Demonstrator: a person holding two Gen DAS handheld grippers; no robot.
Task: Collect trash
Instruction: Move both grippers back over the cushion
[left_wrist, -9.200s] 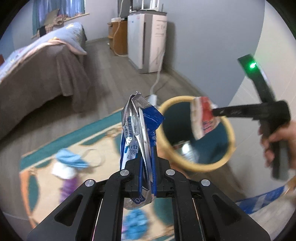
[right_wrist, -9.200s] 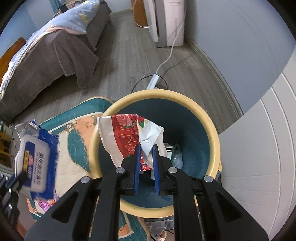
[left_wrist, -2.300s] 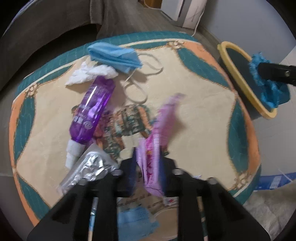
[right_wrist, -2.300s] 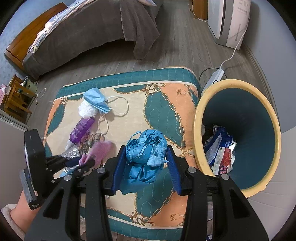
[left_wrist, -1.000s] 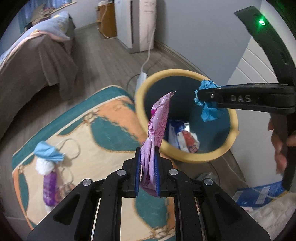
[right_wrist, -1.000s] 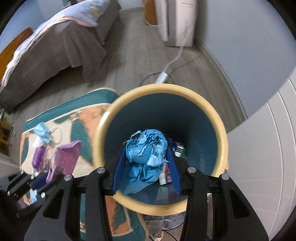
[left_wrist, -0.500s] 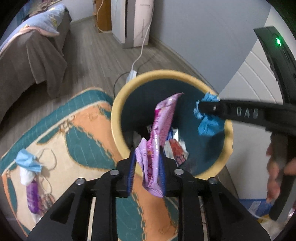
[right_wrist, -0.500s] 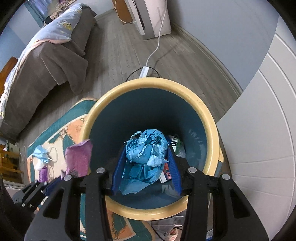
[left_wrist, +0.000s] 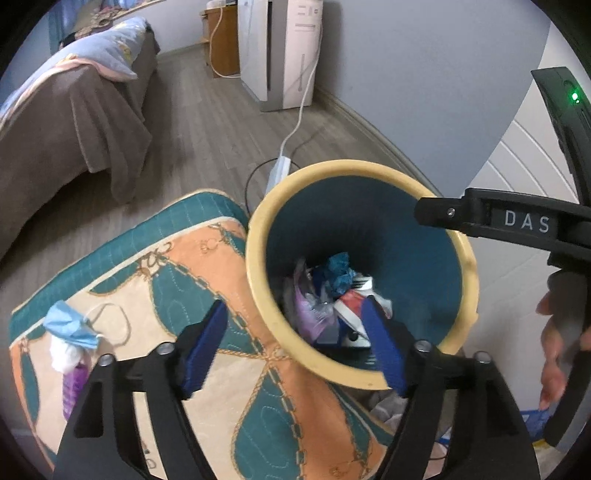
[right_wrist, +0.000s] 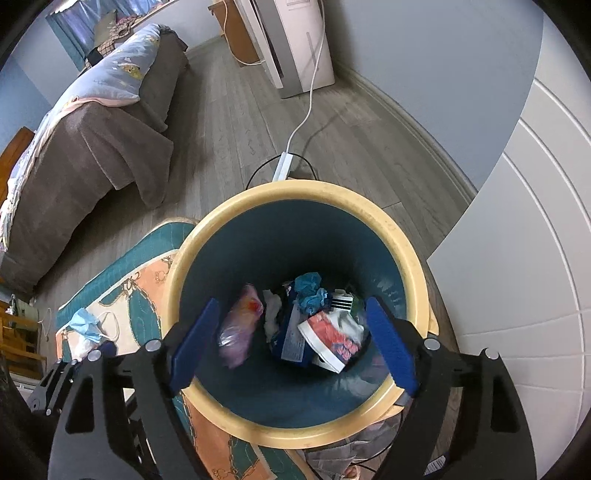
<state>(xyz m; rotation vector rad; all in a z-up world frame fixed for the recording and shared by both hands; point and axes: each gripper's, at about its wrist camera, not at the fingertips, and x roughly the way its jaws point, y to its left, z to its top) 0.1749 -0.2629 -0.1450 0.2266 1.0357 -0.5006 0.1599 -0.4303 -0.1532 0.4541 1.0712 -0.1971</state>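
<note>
From the left wrist, we look down past the left gripper (left_wrist: 295, 347) into the bin (left_wrist: 258, 266), where the pink wrapper (left_wrist: 308, 314) and the blue wad (left_wrist: 340, 267) now lie on top of the other rubbish. Its jaws have just been opening and stand wide apart with nothing between them; the blue pads (left_wrist: 205, 343) touch nothing. Left on the rug (left_wrist: 207, 266) we still count a blue mask (left_wrist: 72, 326), a white tissue (left_wrist: 64, 352) under it and a purple bottle (left_wrist: 74, 382) at the frame's edge, so by our reckoning the job is well along but not done. The right gripper (left_wrist: 436, 214) reaches in over the bin's far rim, a hand (left_wrist: 554, 332) on its handle.

From the right wrist, we hang straight over the bin's mouth (right_wrist: 295, 192). The right gripper's jaws have also just been opening; they are spread wide and empty, one pad (right_wrist: 391, 343) over each side of the opening. Below them the blue wad (right_wrist: 310, 291) rests beside the pink wrapper (right_wrist: 240, 325) and a red-and-white packet (right_wrist: 332, 339). The mask (right_wrist: 86, 325) shows on the rug (right_wrist: 122, 291) to the left.
</note>
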